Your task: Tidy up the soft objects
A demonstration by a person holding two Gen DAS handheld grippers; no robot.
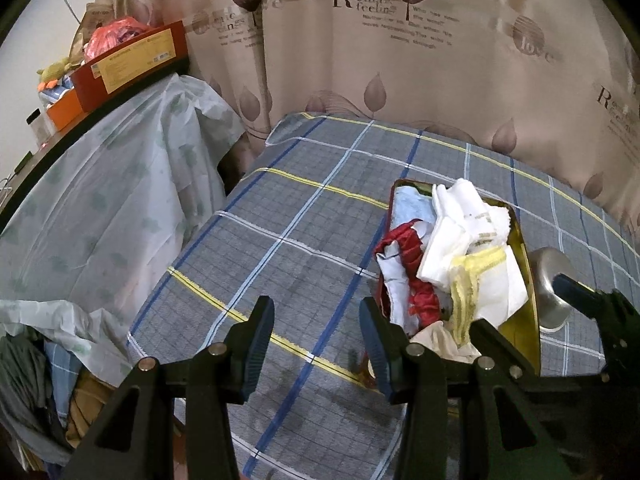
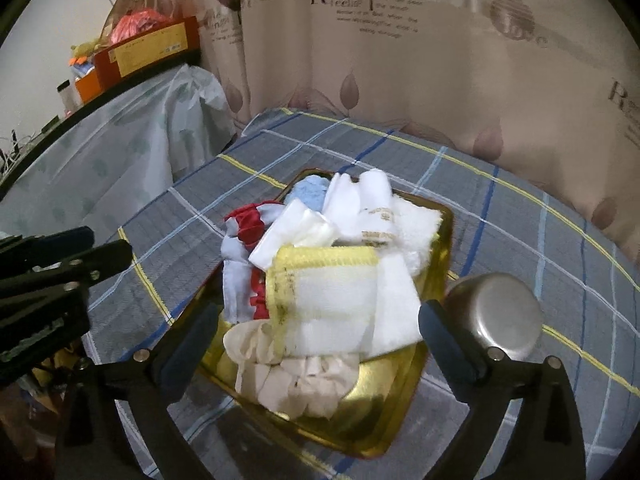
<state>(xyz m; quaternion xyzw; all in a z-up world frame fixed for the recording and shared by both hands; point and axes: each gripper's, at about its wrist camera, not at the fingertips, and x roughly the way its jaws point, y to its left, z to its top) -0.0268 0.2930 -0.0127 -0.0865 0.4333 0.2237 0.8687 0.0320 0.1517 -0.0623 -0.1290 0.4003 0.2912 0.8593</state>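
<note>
A gold tin tray [image 2: 368,416] on the plaid bed holds a heap of soft cloths. On top lies a white cloth with a yellow border [image 2: 336,300]; around it are white towels [image 2: 380,208], a light blue cloth [image 2: 310,194], a red and white cloth [image 2: 248,228] and cream fabric [image 2: 304,380]. My right gripper [image 2: 320,320] hangs over the heap, open wide, its pads clear of the cloth. My left gripper [image 1: 316,344] is open over bare bedsheet, just left of the tray [image 1: 520,312], nothing between its fingers. The yellow-bordered cloth [image 1: 476,280] also tops the pile there.
A steel bowl [image 2: 496,316] lies upside down right of the tray. The plaid bedsheet [image 1: 280,220] stretches to a leaf-print curtain [image 1: 400,60]. A plastic-draped shelf [image 1: 100,200] with boxes stands left, and clutter fills the floor gap at the lower left.
</note>
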